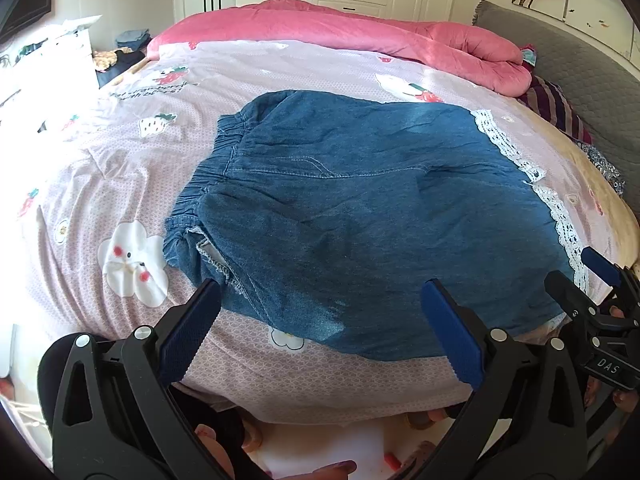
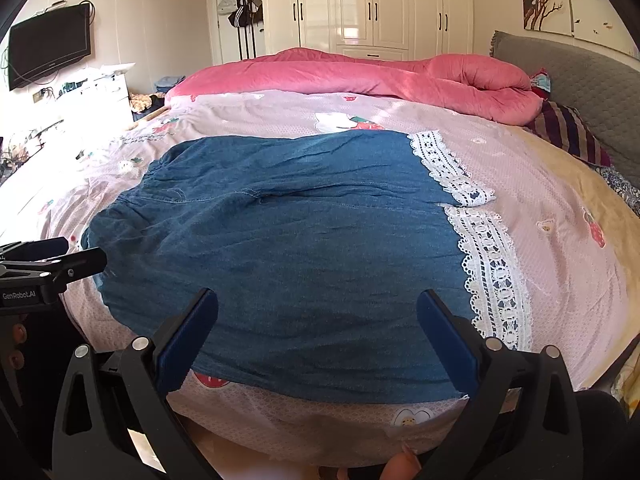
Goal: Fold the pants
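Blue denim pants (image 1: 340,208) with an elastic waistband (image 1: 208,176) on the left and white lace hems (image 1: 560,216) on the right lie spread flat on the pink bedsheet (image 1: 120,184). My left gripper (image 1: 320,312) is open and empty, hovering over the near edge of the pants close to the waistband side. My right gripper (image 2: 318,320) is open and empty over the near edge of the pants (image 2: 300,248), left of the lace hem (image 2: 492,272). The right gripper also shows in the left wrist view (image 1: 592,280), and the left one in the right wrist view (image 2: 56,260).
A rolled pink quilt (image 1: 360,36) lies along the far side of the bed. A grey headboard (image 1: 580,68) and striped pillow (image 1: 556,108) are at the right. White wardrobes (image 2: 380,4) stand behind, a TV (image 2: 48,44) hangs at the left wall. The bed's near edge (image 2: 320,432) is just below the grippers.
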A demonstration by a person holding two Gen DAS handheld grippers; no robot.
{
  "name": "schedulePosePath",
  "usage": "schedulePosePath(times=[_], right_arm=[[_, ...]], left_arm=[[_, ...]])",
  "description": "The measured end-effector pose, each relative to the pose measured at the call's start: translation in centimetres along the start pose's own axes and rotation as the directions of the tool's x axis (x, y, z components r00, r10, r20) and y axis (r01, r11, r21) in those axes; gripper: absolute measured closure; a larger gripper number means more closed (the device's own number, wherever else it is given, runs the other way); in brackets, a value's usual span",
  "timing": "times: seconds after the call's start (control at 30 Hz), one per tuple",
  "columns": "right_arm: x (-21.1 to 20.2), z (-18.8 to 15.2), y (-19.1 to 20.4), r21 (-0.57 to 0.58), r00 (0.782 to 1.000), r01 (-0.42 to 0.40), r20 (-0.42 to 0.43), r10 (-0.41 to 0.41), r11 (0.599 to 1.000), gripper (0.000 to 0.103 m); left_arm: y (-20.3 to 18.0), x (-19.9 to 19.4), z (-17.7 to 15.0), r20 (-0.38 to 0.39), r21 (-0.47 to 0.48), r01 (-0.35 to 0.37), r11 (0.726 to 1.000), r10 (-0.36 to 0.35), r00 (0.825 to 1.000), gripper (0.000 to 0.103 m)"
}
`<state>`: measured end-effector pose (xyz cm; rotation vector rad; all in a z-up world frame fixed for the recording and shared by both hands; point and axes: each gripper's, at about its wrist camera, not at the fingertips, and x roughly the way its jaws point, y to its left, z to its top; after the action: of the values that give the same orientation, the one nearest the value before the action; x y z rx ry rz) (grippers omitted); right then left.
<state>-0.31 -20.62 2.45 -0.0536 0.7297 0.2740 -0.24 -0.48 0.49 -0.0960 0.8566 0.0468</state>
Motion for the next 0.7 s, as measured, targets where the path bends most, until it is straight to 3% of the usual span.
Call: schedulePosePath(times=[0.7], right_arm=[[0.06, 0.09, 0.16, -0.011, 1.000, 0.002, 0.003, -0.002, 1.000, 0.004]], left_arm=[[-0.04, -0.10, 0.11, 0.007, 0.006, -0.007, 1.000, 0.006, 1.000, 0.009]])
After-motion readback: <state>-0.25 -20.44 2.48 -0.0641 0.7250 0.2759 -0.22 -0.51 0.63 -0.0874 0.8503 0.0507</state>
